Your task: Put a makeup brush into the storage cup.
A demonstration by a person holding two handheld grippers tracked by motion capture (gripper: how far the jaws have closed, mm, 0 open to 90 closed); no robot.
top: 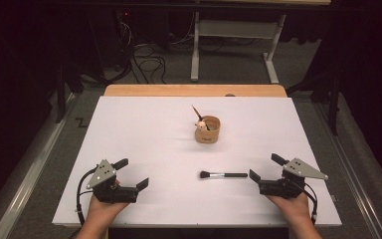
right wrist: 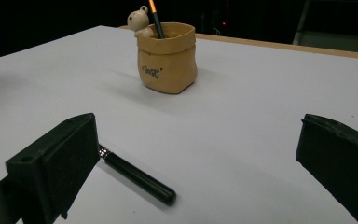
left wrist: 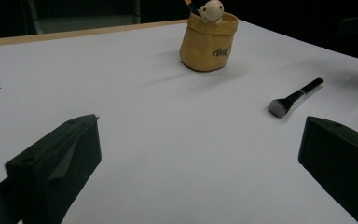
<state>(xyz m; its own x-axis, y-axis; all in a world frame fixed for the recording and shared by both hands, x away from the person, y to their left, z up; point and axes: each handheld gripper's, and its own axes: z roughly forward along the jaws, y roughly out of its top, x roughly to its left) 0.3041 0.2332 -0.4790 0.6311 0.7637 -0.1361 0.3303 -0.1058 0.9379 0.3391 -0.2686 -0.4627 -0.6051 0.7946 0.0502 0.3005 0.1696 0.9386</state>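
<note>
A tan bag-shaped pot stands on the white table, a little beyond its middle. It holds a pencil and a small cream bear figure. A black-handled makeup brush lies flat nearer the front, bristles pointing left. My left gripper rests open at the front left, well clear of the brush. My right gripper is open at the front right, its near jaw just beside the brush handle's end. In the right gripper view the handle lies by the left jaw, with the pot ahead.
Beyond the white sheet the table's wooden far edge shows. Behind it stand a white-legged frame and loose cables on the grey floor. In the left gripper view the pot and brush lie ahead and to the right.
</note>
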